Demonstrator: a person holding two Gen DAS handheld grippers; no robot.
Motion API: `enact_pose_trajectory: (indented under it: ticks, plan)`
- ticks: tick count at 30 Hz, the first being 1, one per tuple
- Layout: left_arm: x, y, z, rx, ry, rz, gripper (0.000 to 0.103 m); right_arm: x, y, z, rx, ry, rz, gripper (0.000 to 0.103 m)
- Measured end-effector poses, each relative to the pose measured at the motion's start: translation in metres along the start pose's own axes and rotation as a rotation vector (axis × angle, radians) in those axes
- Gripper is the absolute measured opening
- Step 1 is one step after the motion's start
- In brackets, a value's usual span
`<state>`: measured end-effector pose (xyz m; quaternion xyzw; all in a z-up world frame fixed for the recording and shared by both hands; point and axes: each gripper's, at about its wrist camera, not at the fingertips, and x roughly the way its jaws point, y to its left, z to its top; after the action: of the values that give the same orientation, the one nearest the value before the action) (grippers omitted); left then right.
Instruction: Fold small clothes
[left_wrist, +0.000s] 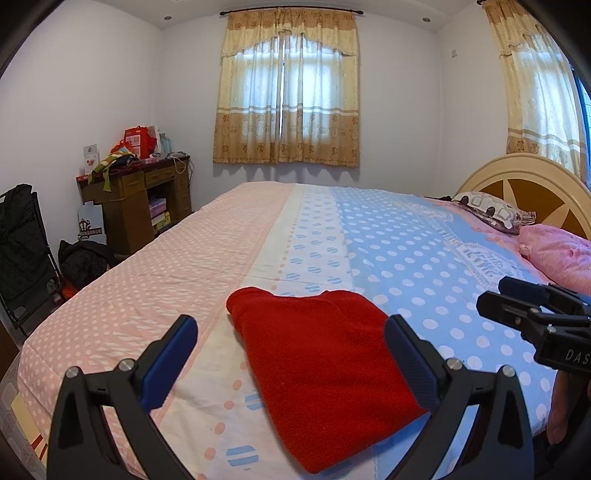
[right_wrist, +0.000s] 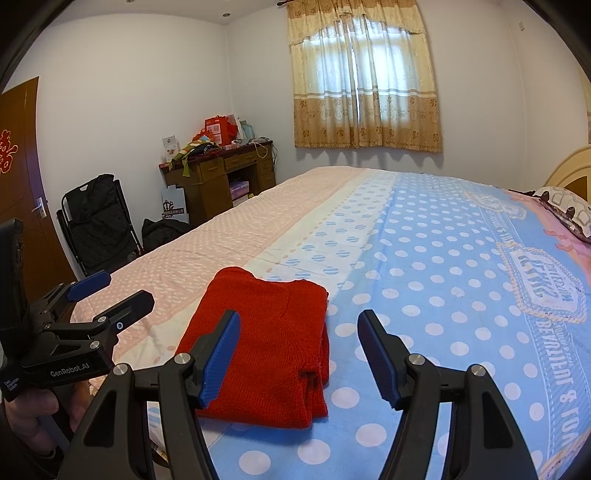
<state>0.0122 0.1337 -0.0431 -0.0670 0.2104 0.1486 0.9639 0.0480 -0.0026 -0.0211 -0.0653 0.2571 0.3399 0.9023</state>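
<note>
Sweater (right_wrist: 266, 343) lies folded on bed (right_wrist: 424, 277) near its front edge. Left gripper (left_wrist: 290, 345) and right gripper (right_wrist: 299, 350) both spread, empty, just above it. Risk: a shallow pinch catches one layer, fold unravels.

Both wrist cameras sat low and close over the near edge of the bed (left_wrist: 258, 229), facing across it toward the curtained window (left_wrist: 286, 88). Left view looked from left of the red folded garment (left_wrist: 325, 369); right view from its right. Both shared garment, desk (right_wrist: 225, 173), window.
</note>
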Motion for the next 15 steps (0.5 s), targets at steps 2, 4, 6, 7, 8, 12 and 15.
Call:
enact_pose_trajectory:
  ticks: [2,4,6,7,8,12,15]
  plan:
    - [0.0005,-0.0001,-0.0002,0.001,0.001,0.000,0.103,0.0001,-0.0006,-0.0002,-0.001,0.001,0.000,0.067]
    - [0.0009,-0.0001,-0.0003,0.002,0.006,0.001,0.103,0.0000,-0.0006,-0.0003,0.001,0.001,0.000,0.067]
    - [0.0012,0.0001,-0.0003,0.003,0.005,0.000,0.103,-0.0002,-0.0008,-0.0003,0.000,-0.001,0.000,0.067]
    - [0.0013,0.0000,-0.0002,0.003,0.006,0.000,0.103,-0.0001,-0.0009,-0.0002,0.001,-0.002,0.000,0.067]
    - [0.0013,0.0000,0.0000,0.006,0.007,-0.008,0.103,-0.0011,-0.0002,-0.0002,0.001,-0.004,0.001,0.067]
    - [0.0013,0.0001,0.0012,0.020,-0.003,0.008,0.103,-0.0053,0.0026,-0.0004,0.001,-0.019,0.003,0.067]
    - [0.0012,0.0016,0.0032,0.024,-0.008,0.014,0.103,-0.0060,0.0038,-0.0002,0.000,-0.020,0.004,0.067]
